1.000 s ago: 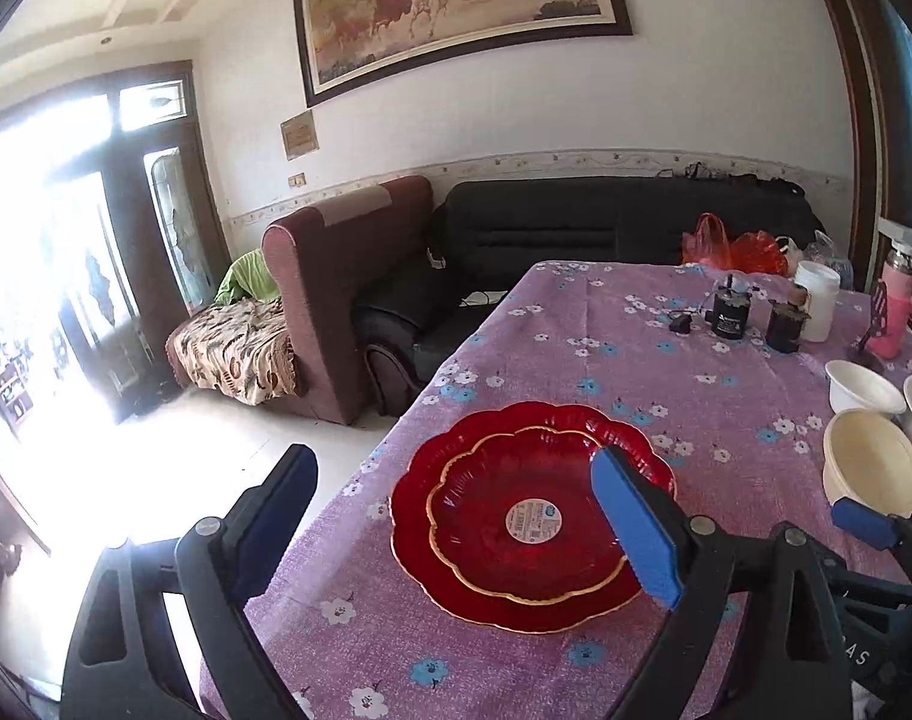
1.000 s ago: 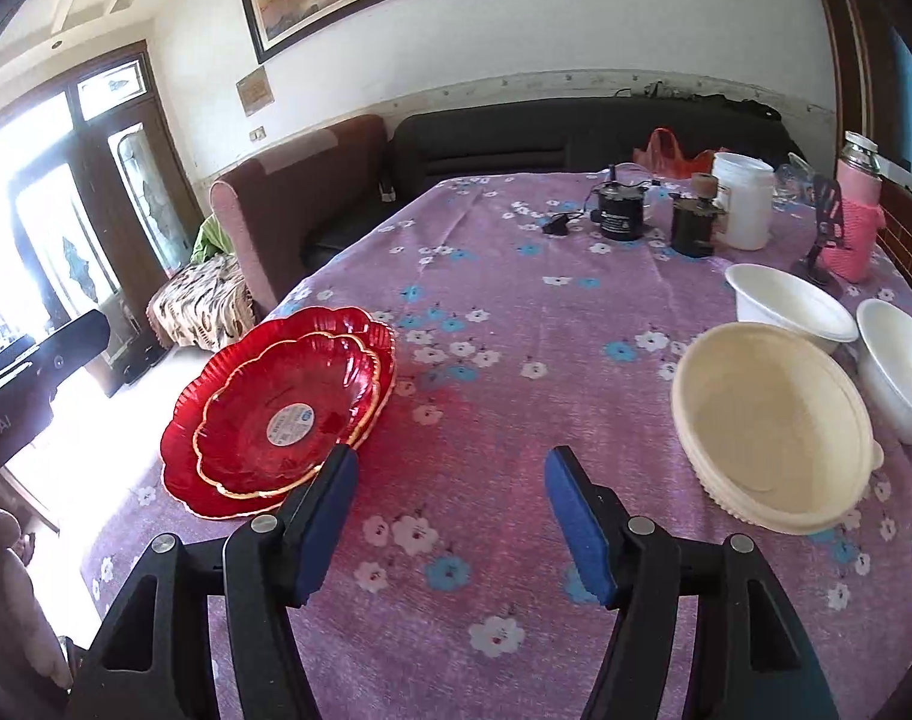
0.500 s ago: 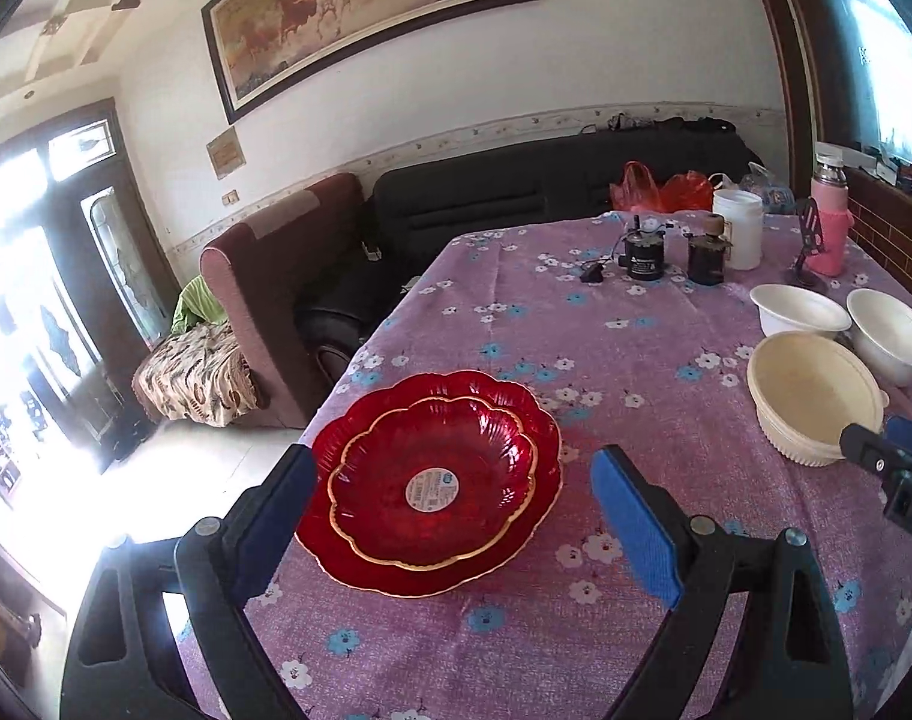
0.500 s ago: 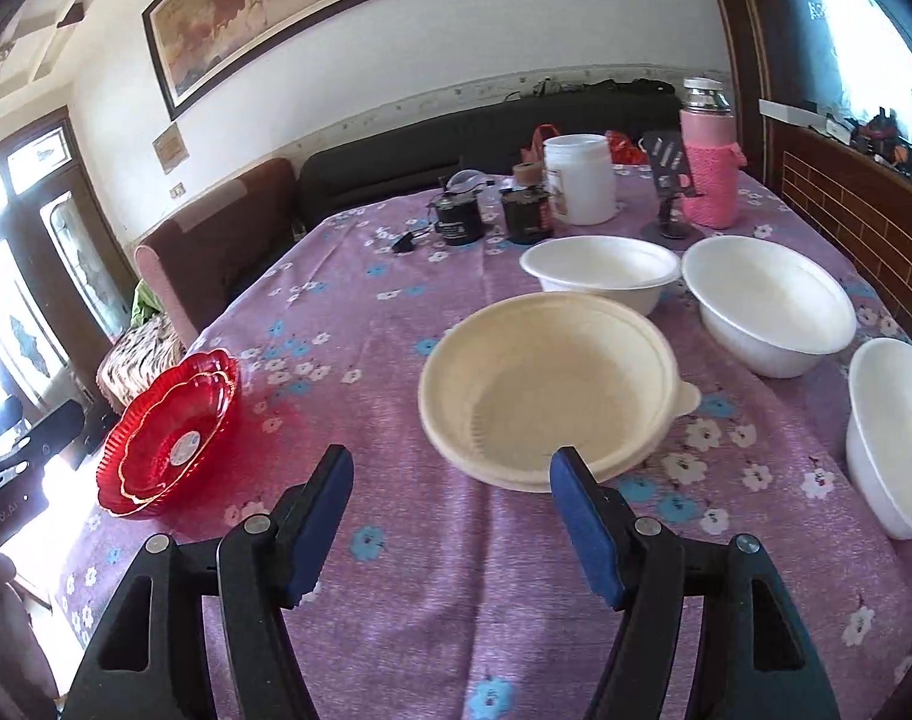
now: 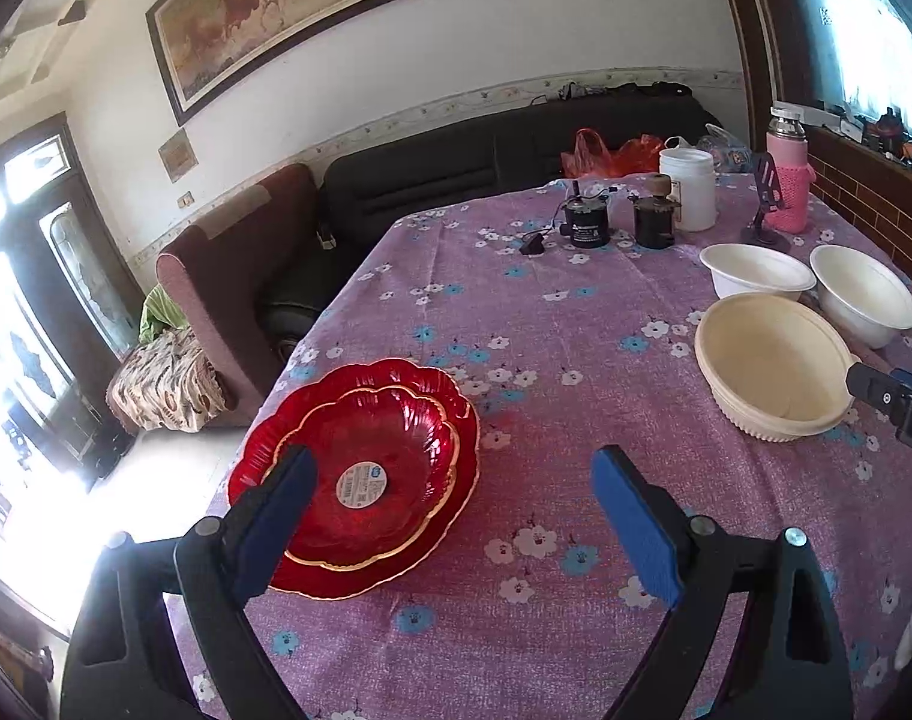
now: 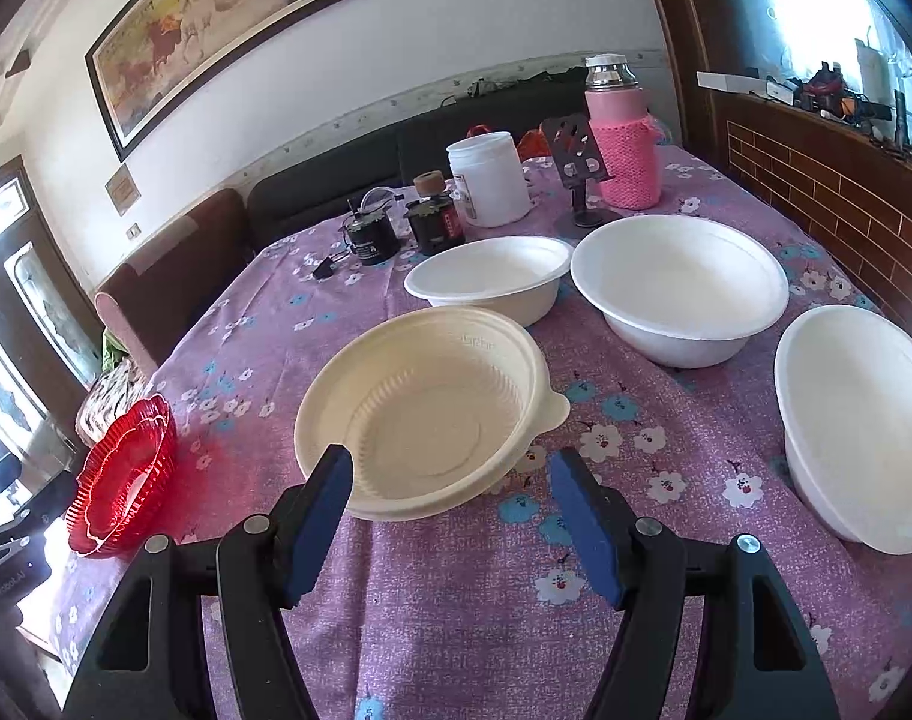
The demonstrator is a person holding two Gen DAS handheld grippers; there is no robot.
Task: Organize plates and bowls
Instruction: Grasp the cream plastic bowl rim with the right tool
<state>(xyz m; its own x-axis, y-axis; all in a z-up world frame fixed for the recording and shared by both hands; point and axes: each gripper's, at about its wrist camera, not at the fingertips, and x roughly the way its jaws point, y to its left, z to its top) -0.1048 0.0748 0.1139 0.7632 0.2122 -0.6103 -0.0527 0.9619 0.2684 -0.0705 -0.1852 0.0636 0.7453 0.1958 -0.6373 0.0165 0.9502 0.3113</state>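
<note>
Both cameras swung right since 0.5 s ago: red plates now sit lower-left in the left wrist view, cream bowl closer in the right wrist view. Left gripper [image 5: 456, 516] spread wide, empty, hovering over the near edge of the tablecloth [image 5: 576, 360]; its left pad overlaps the stacked red plates [image 5: 360, 474] in view, contact unclear. Right gripper [image 6: 450, 516] also released, empty, just near of the cream bowl [image 6: 426, 408]. Three white bowls: far [image 6: 492, 282], far right [image 6: 678, 294], near right [image 6: 858, 420]. Jars and pink bottle [image 6: 621, 138] at far end.
</note>
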